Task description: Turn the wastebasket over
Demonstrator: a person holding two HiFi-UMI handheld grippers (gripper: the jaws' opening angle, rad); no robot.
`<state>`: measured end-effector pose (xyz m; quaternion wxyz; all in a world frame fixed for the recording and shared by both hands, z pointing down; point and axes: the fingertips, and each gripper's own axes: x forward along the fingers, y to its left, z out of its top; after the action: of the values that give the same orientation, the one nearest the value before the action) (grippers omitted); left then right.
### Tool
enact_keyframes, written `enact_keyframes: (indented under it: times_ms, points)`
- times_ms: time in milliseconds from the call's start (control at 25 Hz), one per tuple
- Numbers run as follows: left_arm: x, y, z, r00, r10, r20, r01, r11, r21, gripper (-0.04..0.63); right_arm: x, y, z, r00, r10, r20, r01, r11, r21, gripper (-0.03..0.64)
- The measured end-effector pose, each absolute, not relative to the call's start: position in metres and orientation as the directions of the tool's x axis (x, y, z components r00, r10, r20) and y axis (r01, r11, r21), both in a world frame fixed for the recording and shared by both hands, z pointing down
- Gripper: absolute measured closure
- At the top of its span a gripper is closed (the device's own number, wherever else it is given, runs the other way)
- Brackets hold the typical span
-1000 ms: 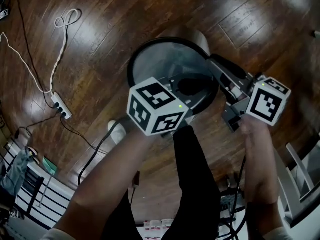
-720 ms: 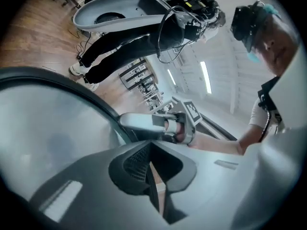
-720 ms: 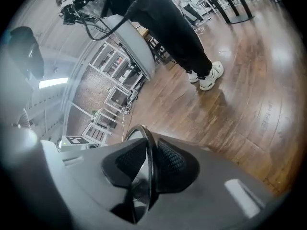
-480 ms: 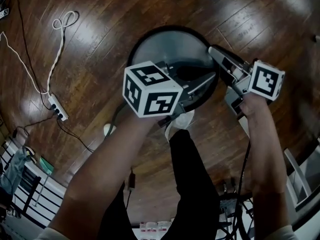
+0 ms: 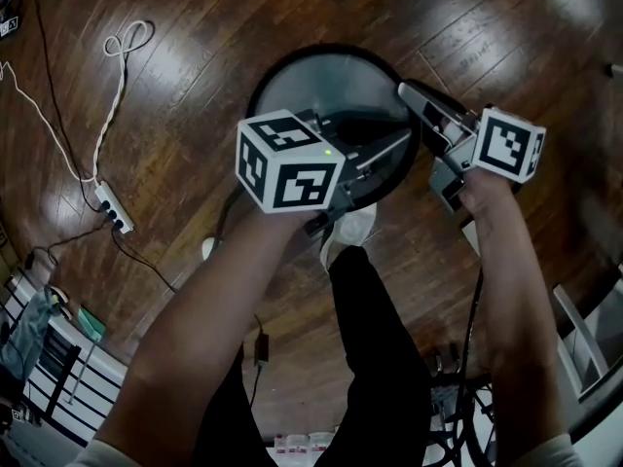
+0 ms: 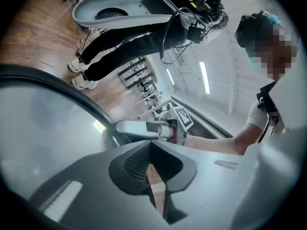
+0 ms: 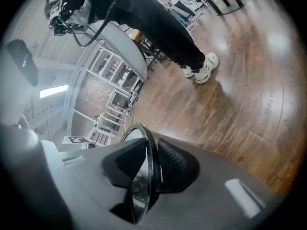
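The wastebasket (image 5: 321,95) is grey metal with a black rim, and its round mouth faces up at me in the head view. My right gripper (image 5: 413,95) is shut on the rim at the basket's right side. In the right gripper view the thin black rim (image 7: 144,133) runs between the ribbed pads of that gripper (image 7: 151,164). My left gripper (image 5: 401,144) reaches across the near part of the mouth, jaws shut, nothing between them. The left gripper view shows its closed jaws (image 6: 151,153), the basket's wall (image 6: 43,123) to the left, and the right gripper (image 6: 165,131) ahead.
A dark wooden floor lies all around. A white power strip (image 5: 114,209) and looped cable (image 5: 122,52) lie to the left. My white shoe (image 5: 352,230) is just under the basket's near edge. Another person in white trainers (image 7: 204,68) stands nearby, with shelving behind.
The basket has shifted toward the top of the head view and its mouth looks rounder. The right gripper went with it, still on the rim. The left gripper slid slightly left.
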<state>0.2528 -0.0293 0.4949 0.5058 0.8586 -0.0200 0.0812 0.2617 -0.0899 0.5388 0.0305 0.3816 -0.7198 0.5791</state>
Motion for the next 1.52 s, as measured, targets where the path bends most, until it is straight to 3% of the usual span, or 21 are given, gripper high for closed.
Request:
enact_keyframes:
  times_ms: [160, 280, 480, 960, 1240, 1520]
  points:
    - [0.245, -0.036, 0.492, 0.988, -0.030, 0.151, -0.146, -0.489, 0.860, 0.595, 0.288, -0.083, 0.530, -0.598, -0.550, 0.583, -0.711, 0.030, -0.702, 0.473]
    - [0.220, -0.040, 0.462, 0.987, -0.076, 0.142, -0.161, -0.521, 0.838, 0.595, 0.299, -0.064, 0.501, -0.511, -0.593, 0.623, -0.770, -0.007, -0.638, 0.471]
    - [0.154, 0.004, 0.395, 0.986, 0.015, 0.165, -0.125, -0.583, 0.803, 0.595, 0.255, 0.009, 0.442, -0.494, -0.583, 0.645, -0.783, -0.025, -0.622, 0.489]
    - [-0.051, 0.156, 0.197, 0.959, 0.191, 0.209, 0.009, -0.759, 0.651, 0.595, 0.084, 0.195, 0.192, -0.419, -0.760, 0.497, -0.817, 0.076, -0.572, 0.503]
    - [-0.137, 0.254, 0.088, 0.971, 0.027, 0.238, -0.094, -0.872, 0.481, 0.595, 0.042, 0.312, 0.083, -0.475, -0.772, 0.424, -0.842, 0.259, -0.473, 0.506]
    - [-0.167, 0.432, 0.030, 0.980, -0.138, 0.145, -0.196, -0.817, 0.543, 0.595, 0.040, 0.482, 0.026, -0.486, -0.774, 0.407, -0.858, 0.334, -0.390, 0.499]
